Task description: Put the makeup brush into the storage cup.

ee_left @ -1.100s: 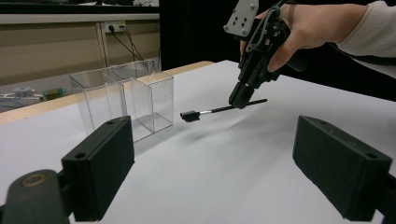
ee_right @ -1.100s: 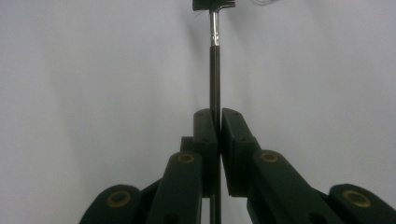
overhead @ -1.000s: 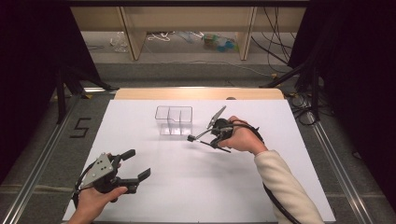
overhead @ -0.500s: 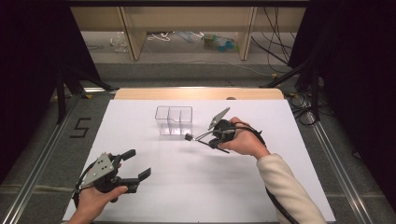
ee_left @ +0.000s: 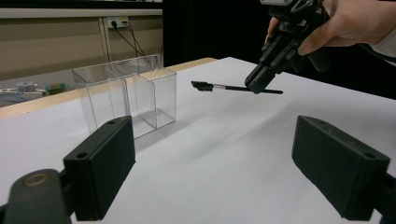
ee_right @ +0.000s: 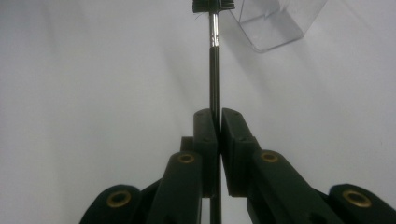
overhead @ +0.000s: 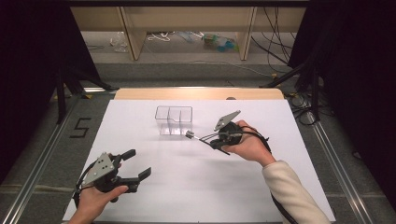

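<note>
A clear plastic box [overhead: 173, 119] with two compartments stands on the white table [overhead: 196, 177] toward the back. My right gripper [overhead: 215, 138] is shut on a thin black brush [overhead: 196, 136], held in the air just right of the box with its bristle head [ee_right: 212, 5] pointing at it. In the right gripper view the handle runs up from between the closed jaws toward the box corner [ee_right: 275, 23]. My left gripper [overhead: 133, 164] rests open near the front left, with nothing between its jaws; from there the box [ee_left: 126, 100] and the brush [ee_left: 233, 87] show ahead.
A wooden strip [overhead: 198, 93] borders the table's far edge. Beyond it are shelf legs, cables and clutter on the floor [overhead: 219, 42]. Metal rails [overhead: 35, 177] run along both sides. White tabletop stretches between the two grippers.
The right gripper has lowered and levelled the brush, bringing its bristle head closer to the right side of the box. The left gripper has stayed put.
</note>
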Tool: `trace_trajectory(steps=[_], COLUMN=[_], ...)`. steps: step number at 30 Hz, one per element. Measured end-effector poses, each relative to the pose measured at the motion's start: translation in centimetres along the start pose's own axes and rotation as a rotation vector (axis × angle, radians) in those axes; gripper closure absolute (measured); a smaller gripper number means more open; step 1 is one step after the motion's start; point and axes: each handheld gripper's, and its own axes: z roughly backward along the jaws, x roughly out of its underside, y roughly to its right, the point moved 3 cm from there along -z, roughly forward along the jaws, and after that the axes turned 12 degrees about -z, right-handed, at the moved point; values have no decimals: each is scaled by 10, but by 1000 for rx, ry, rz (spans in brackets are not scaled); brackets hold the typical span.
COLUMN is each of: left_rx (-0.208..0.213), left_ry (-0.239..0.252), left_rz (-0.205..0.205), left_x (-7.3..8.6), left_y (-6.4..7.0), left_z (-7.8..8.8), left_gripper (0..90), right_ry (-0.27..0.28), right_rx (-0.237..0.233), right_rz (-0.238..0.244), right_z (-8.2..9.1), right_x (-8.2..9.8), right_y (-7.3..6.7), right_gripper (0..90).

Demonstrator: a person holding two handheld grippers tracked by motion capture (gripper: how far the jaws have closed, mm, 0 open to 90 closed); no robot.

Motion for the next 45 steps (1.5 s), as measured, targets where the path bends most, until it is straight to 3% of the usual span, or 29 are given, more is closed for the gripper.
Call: trace_trajectory(steps=[6,12,20,31,34,45], left_rx=[1,3,-7,18,31,60], left_ry=[7,22,18,-10,-14,-33], left_rz=[21,80,93,98,96,118], left_x=[0,-2,-7,-16,-19,-25], left_y=[-1,-3,-9,-9,-7,-3], left_z=[-1,-6,-18,-53,-62,-90], left_gripper=[144,153,158,166,175,185], right_ry=[79,115,204,298,302,343], right_rx=[-11,-40,-66,-107,-121,-111], right_rz=[-21,-22,-27,-43,-58,-65], right_z=[6,8,8,8,7,8], right_x=[0,3,7,9,10,9], right_y=[-8,-11,-20,-32,-34,-34], right_gripper=[859,859,859,859,858,858])
